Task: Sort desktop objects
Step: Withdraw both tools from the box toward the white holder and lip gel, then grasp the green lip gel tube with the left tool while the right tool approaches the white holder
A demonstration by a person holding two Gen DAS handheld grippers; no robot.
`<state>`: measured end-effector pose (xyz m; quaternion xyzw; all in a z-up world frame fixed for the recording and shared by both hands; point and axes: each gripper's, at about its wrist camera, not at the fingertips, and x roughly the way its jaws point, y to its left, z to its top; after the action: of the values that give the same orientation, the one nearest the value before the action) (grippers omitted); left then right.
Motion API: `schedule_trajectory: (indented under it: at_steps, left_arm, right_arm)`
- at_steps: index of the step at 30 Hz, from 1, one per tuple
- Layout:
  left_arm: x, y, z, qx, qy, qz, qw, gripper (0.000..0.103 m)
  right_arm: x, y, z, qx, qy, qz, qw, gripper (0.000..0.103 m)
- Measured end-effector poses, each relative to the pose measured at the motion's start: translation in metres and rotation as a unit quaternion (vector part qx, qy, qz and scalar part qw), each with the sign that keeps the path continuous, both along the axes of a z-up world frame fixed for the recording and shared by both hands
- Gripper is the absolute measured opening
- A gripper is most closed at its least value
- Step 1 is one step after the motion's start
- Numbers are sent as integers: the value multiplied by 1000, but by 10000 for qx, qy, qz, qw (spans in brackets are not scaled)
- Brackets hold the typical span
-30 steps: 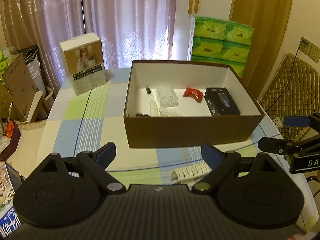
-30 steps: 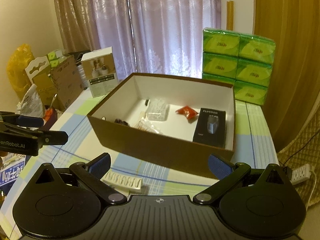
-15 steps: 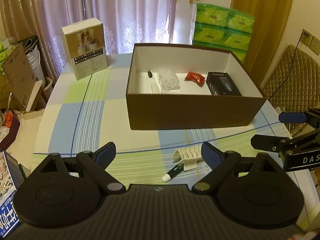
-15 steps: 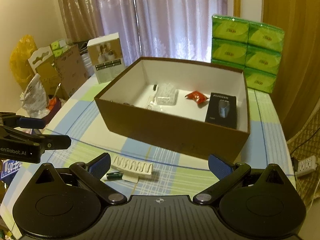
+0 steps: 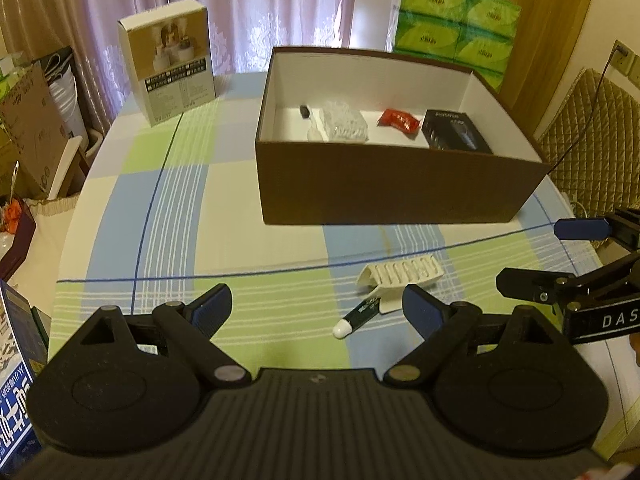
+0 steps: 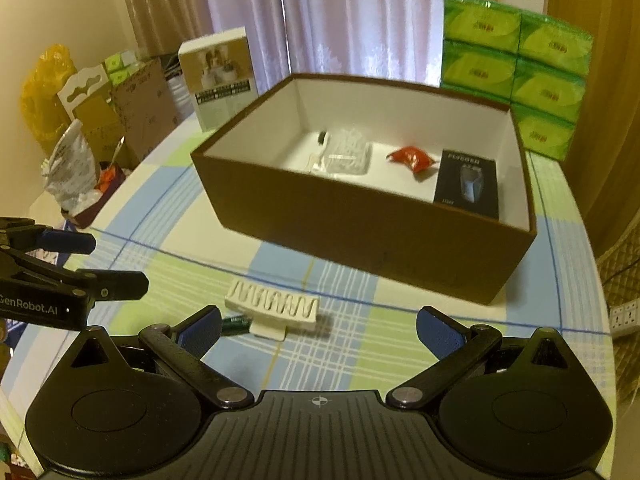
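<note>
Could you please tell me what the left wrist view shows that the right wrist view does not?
Only the left wrist view shows the white cap of the green pen, the quilted chair and the right gripper coming in from the side. Only the right wrist view shows the yellow bag, the power strip and the left gripper. Both show the brown box, the white ridged holder, and the checked tablecloth.

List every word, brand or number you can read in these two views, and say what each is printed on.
"DAS", cut off by the frame edge: right gripper.
"GenRobot.AI": left gripper.
"FLYCOEN", roughly, blurred: black box in the brown box.
Too small or blurred: white carton, green tissue packs, pen, blue-and-white booklet.
</note>
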<state>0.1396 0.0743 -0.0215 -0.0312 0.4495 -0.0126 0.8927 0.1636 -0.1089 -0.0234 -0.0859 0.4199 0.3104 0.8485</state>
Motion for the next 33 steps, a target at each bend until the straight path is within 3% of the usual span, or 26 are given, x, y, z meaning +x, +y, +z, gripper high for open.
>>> schedule_trajectory:
  at_steps: [16,27,31,33]
  left_arm:
    - [19,-6,-49,67,441,-342,9984,86]
    - [41,-32,-94,260,629,-1251,9898,54]
    - [46,-38,-105,422,677,-1430,9865,20]
    - [46,-37,-107,384,707,-1452,9861,17]
  right_arm:
    - [15,4,-43,-279,448,82,9986,101]
    - [23,-12,-61,-397,750,-197,9962,101]
    - [24,-23,-64,-413,809,-338,9953,101]
    - [23,-26,-66,-421,827,-380,9950,101]
